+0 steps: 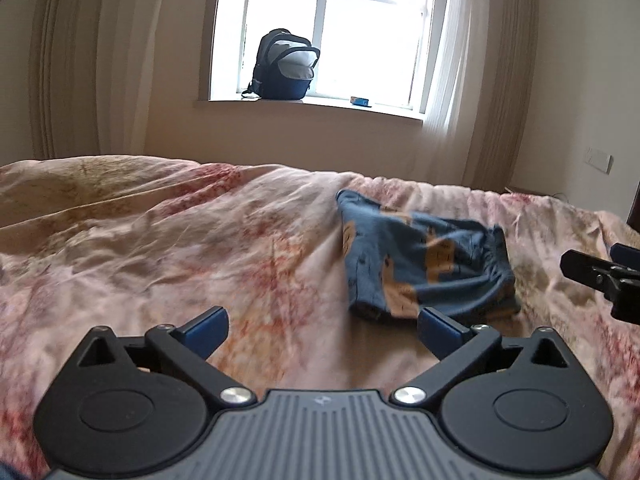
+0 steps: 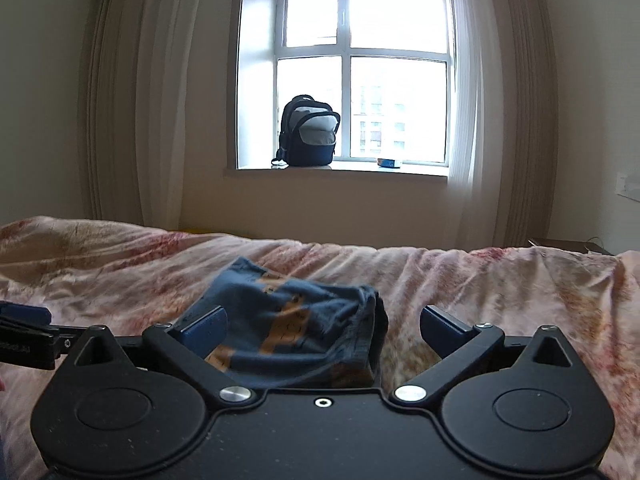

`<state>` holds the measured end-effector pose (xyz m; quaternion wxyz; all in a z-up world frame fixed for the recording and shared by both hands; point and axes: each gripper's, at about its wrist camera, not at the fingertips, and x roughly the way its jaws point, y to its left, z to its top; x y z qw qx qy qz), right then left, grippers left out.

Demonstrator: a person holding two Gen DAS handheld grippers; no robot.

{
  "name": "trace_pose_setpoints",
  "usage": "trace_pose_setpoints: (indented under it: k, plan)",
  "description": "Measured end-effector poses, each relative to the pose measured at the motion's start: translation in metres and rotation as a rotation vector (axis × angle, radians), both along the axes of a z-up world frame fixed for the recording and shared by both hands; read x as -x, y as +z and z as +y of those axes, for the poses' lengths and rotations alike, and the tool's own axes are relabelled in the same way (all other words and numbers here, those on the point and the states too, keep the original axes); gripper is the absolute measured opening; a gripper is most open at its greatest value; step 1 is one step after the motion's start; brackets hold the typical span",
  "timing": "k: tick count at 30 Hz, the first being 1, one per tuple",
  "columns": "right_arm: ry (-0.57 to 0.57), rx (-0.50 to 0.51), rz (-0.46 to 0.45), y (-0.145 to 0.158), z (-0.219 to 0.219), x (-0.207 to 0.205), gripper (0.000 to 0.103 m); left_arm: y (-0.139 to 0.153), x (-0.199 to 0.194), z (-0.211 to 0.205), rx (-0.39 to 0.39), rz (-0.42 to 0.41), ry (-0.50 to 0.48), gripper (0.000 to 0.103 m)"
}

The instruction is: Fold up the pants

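Note:
A small pair of blue pants (image 1: 424, 264) with orange animal prints lies folded into a compact bundle on the bed. My left gripper (image 1: 322, 330) stands wide open just short of the bundle, to its left, with nothing between its fingers. My right gripper (image 2: 322, 330) is also wide open and empty, with the pants (image 2: 296, 328) lying on the cover just beyond its fingers. In the left wrist view part of the right gripper (image 1: 600, 276) shows at the right edge. The left gripper's tip (image 2: 24, 336) shows at the left edge of the right wrist view.
A rumpled pink floral bed cover (image 1: 180, 248) spreads across the whole bed. Beyond its far edge is a wall with a window; a dark backpack (image 1: 284, 66) and a small blue box (image 1: 360, 101) sit on the sill. Curtains hang at both sides.

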<state>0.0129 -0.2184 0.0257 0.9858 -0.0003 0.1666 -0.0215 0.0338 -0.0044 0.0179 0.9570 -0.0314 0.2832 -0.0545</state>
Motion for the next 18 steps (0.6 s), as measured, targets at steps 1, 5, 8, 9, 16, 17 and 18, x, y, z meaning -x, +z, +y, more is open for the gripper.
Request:
trace_pose_setpoints:
  k: [1, 5, 8, 9, 16, 17, 18]
  plan:
    - [0.0, 0.002, 0.001, -0.001, 0.002, 0.006, 0.102, -0.002, 0.004, -0.001, -0.006, 0.002, 0.001, 0.103]
    - [0.001, 0.005, 0.006, -0.005, 0.008, 0.025, 0.102, -0.01, 0.014, -0.003, -0.026, 0.017, -0.009, 0.103]
    - [0.0, 0.004, 0.013, -0.007, 0.011, 0.031, 0.102, -0.013, 0.017, -0.004, -0.033, 0.018, -0.013, 0.103]
    - [-0.003, 0.006, 0.014, -0.008, 0.011, 0.032, 0.102, -0.014, 0.017, -0.005, -0.035, 0.017, -0.013, 0.103]
    - [-0.02, -0.012, 0.036, -0.013, 0.007, 0.032, 0.102, -0.018, 0.015, -0.005, -0.044, 0.018, -0.015, 0.103]
    - [-0.021, -0.013, 0.04, -0.014, 0.007, 0.031, 0.102, -0.019, 0.013, -0.005, -0.042, 0.021, -0.014, 0.103]
    - [-0.021, -0.013, 0.047, -0.016, 0.008, 0.03, 0.102, -0.02, 0.013, -0.005, -0.039, 0.025, -0.014, 0.103]
